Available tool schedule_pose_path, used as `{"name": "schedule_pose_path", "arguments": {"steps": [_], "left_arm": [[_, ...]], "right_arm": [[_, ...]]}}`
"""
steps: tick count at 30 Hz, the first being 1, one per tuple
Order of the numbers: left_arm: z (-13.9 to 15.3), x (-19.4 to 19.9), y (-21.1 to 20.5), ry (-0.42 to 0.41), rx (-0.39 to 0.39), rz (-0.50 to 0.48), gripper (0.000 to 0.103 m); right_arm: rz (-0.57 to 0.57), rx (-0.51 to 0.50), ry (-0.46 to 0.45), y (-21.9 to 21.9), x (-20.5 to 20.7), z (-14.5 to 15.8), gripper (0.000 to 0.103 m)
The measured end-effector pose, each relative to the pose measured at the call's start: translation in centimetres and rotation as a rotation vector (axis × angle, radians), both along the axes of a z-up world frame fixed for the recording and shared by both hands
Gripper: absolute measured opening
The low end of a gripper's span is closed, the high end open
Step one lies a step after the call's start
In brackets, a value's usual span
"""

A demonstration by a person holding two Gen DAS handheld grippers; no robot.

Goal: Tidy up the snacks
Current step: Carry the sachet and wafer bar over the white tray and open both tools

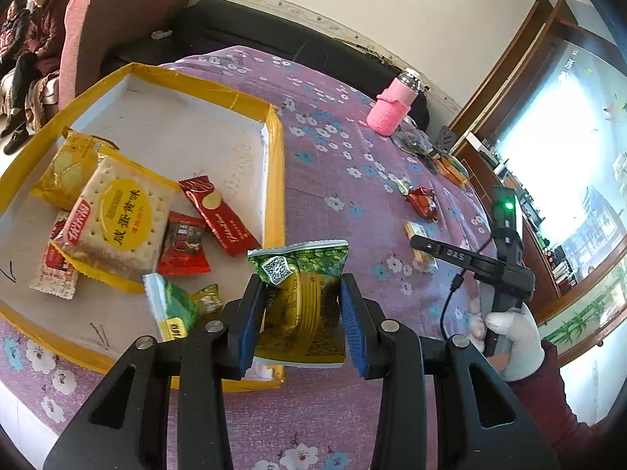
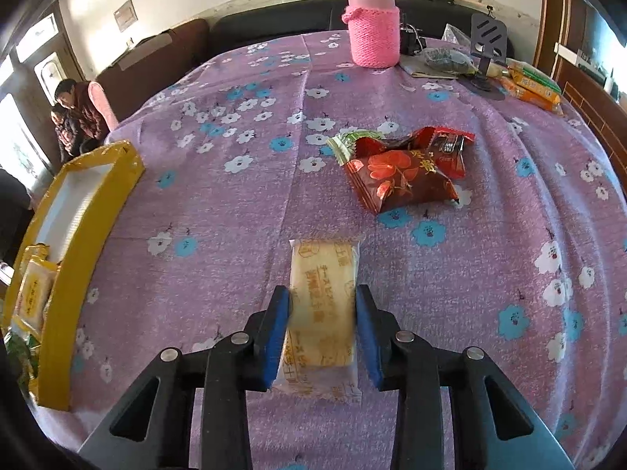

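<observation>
The left tongs (image 1: 301,313) are clamped on a green and yellow snack packet (image 1: 303,305), glossy and crinkled, with a QR code on its upper corner; it hangs at the near corner of the yellow-rimmed tray (image 1: 274,164). The right tongs (image 2: 323,333) stand on either side of a pale cracker packet (image 2: 323,313), clear wrapper with orange print, lying flat on the flowered purple bench (image 2: 219,211); their blue pads (image 2: 279,333) meet its long edges.

In the tray lie a large yellow cracker pack (image 1: 117,219), a long red packet (image 1: 217,215), a dark red one (image 1: 183,246) and a green one (image 1: 172,305).

Farther out on the bench a dark red flowered packet (image 2: 399,180) overlaps a red-and-black packet (image 2: 446,149) and a green one (image 2: 348,141). Beyond stands a bottle in a pink knitted sleeve (image 2: 374,35).
</observation>
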State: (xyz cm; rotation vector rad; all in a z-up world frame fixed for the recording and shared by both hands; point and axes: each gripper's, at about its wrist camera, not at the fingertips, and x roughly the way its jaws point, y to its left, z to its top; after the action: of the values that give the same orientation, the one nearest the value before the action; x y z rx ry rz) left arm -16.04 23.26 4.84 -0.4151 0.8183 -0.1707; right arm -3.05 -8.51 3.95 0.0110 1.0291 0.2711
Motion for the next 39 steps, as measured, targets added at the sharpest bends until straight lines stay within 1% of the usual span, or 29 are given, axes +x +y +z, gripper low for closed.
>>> {"name": "schedule_pose_path", "arguments": {"steps": [2, 7, 10, 14, 18, 20, 23, 26, 28, 31, 34, 38, 39], "left_arm": [[0.2, 0.0, 0.7, -0.006, 0.002, 0.010, 0.036], [1.5, 0.2, 3.2, -0.032, -0.004, 0.055, 0.036], [2.6, 0.7, 5.3, -0.049, 0.017, 0.099, 0.036], [3.7, 2.5, 7.6, -0.051, 0.075, 0.138, 0.036], [3.5, 5.1, 9.4, -0.022, 0.105, 0.149, 0.036], [3.2, 6.6, 10.1, 0.001, 0.116, 0.151, 0.036], [1.8, 9.2, 11.6, 0.056, 0.106, 0.163, 0.036], [0.5, 11.0, 12.9, 0.106, 0.075, 0.167, 0.036], [-0.1, 11.6, 13.4, 0.125, 0.063, 0.171, 0.036], [-0.6, 12.2, 14.0, 0.145, 0.055, 0.178, 0.036], [-1.1, 12.4, 14.5, 0.155, 0.046, 0.172, 0.036], [-1.6, 12.5, 15.3, 0.164, 0.000, 0.172, 0.036], [-1.6, 12.5, 15.5, 0.163, -0.007, 0.172, 0.038]], "right_arm": [[0.009, 0.018, -0.004, 0.1, -0.4, 0.3, 0.035], [0.071, 0.066, -0.037, 1.6, -1.5, 2.2, 0.035], [0.122, 0.115, -0.061, 3.3, -1.9, 3.9, 0.034], [0.216, 0.189, -0.060, 7.1, -2.0, 6.2, 0.034], [0.307, 0.266, -0.012, 11.9, -1.7, 7.5, 0.034], [0.347, 0.289, 0.010, 14.1, -1.6, 7.8, 0.034], [0.416, 0.276, 0.034, 18.8, -1.4, 7.5, 0.034], [0.450, 0.252, 0.054, 21.8, -1.0, 6.6, 0.034], [0.464, 0.221, 0.065, 23.9, -0.7, 5.7, 0.034], [0.473, 0.196, 0.092, 25.8, -0.1, 4.3, 0.034], [0.485, 0.185, 0.118, 26.9, 0.5, 3.3, 0.034], [0.496, 0.175, 0.137, 28.0, 1.0, 2.4, 0.034], [0.496, 0.177, 0.142, 28.1, 1.1, 2.2, 0.037]]}}
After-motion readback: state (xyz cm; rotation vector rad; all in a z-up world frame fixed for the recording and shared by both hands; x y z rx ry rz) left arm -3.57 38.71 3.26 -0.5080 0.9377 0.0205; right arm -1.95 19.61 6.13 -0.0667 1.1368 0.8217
